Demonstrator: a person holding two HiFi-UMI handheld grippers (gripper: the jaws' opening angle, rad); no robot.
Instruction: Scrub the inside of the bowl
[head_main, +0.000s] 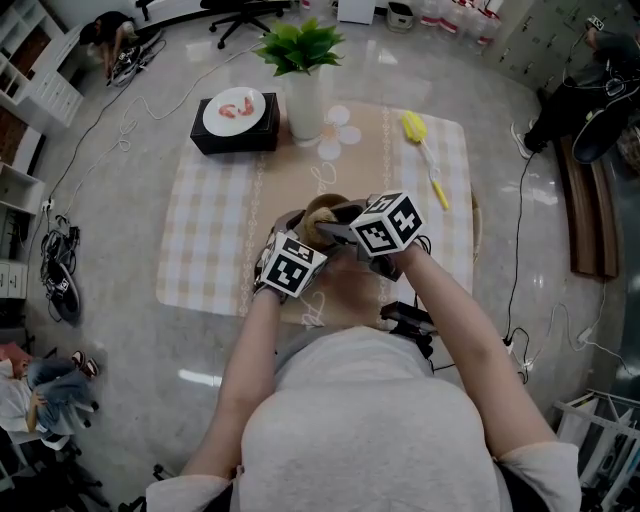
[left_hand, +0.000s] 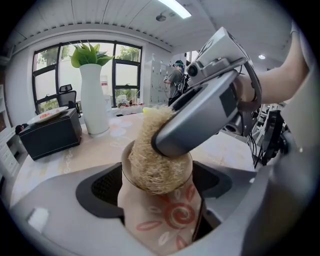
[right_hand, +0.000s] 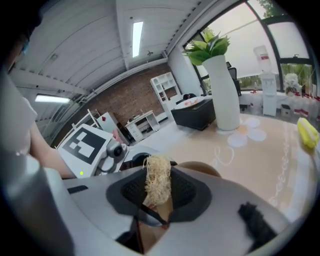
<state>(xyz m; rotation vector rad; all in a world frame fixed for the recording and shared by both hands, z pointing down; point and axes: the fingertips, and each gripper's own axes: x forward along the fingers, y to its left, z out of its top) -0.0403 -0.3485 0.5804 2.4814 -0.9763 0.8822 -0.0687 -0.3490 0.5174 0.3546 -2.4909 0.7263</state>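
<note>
"So, where was the bowl (left_hand: 165, 220)?"

"Clamped in my left gripper (left_hand: 160, 197), jaws shut on its patterned wall, over the near side of the bench (head_main: 474, 225). I held it that way, I'd judge, so the mouth faced my other hand and the bowl couldn't spin off under the rubbing."

"And the right one?"

"My right gripper (right_hand: 156, 197) was pinched narrow on a scrubber (left_hand: 152, 165), a wad of pale, straw-like fibre. The wad sat in the bowl's mouth, pressed inside and filling most of the opening. Gripping it by one end left the loose bulk free to reach the wall."

"Anything else in the bowl?"

"Nothing I could see. The scrubber hid the bottom, so I couldn't rule out water or suds."

"Other dishes about?"

"A white plate (head_main: 235, 110) sat on a black box (head_main: 232, 138) at the far left, with something pinkish-red on it. Beside that, a tall white vase (head_main: 303, 100) held green leaves. A yellow brush (head_main: 420, 140) lay on the cloth (head_main: 200, 240) at the far right, well apart from my work."

"How far along?"

"Mid-scrub, by my reckoning."
</note>
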